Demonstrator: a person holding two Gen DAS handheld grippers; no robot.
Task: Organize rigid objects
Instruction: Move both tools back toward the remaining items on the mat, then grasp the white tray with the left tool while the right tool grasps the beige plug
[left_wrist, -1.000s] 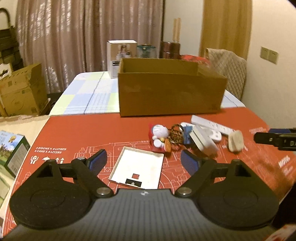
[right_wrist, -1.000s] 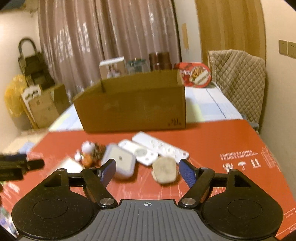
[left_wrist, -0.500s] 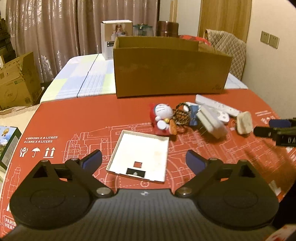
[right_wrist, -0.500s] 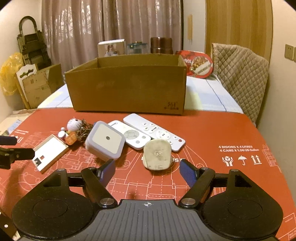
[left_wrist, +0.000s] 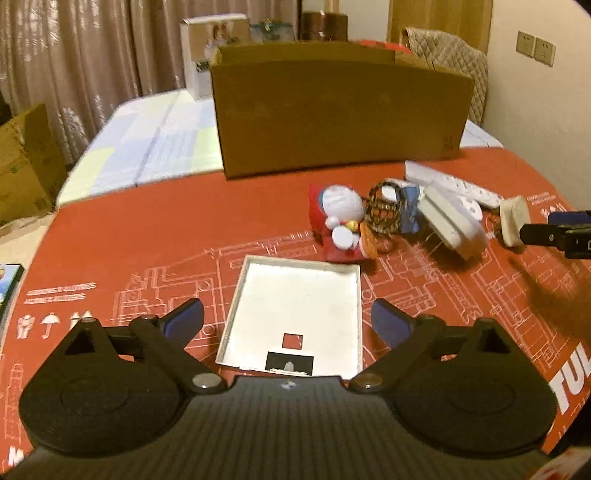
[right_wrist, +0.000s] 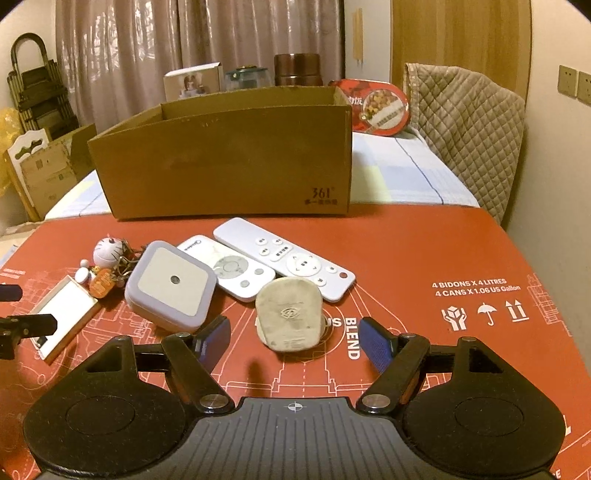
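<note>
My left gripper (left_wrist: 288, 323) is open, its fingers on either side of a flat white tray-like cover (left_wrist: 295, 314) on the red mat. My right gripper (right_wrist: 295, 341) is open and empty, just in front of a beige plug adapter (right_wrist: 290, 314). Beside the adapter lie a lavender square night light (right_wrist: 171, 284), a short white remote (right_wrist: 227, 266) and a long white remote (right_wrist: 284, 256). A Doraemon keychain bundle (left_wrist: 347, 218) lies behind the white cover. An open cardboard box (right_wrist: 225, 162) stands behind them all.
The red printed mat (right_wrist: 443, 251) covers the table's near part; a checked cloth (left_wrist: 147, 140) lies beyond. A quilted chair (right_wrist: 469, 125), a red tin (right_wrist: 384, 107) and jars stand behind the box. Cardboard boxes (left_wrist: 26, 162) sit at the left on the floor.
My left gripper has moved forward and lower, so the white cover now lies between its fingers. My right gripper has closed in on the beige adapter. Both stay open.
</note>
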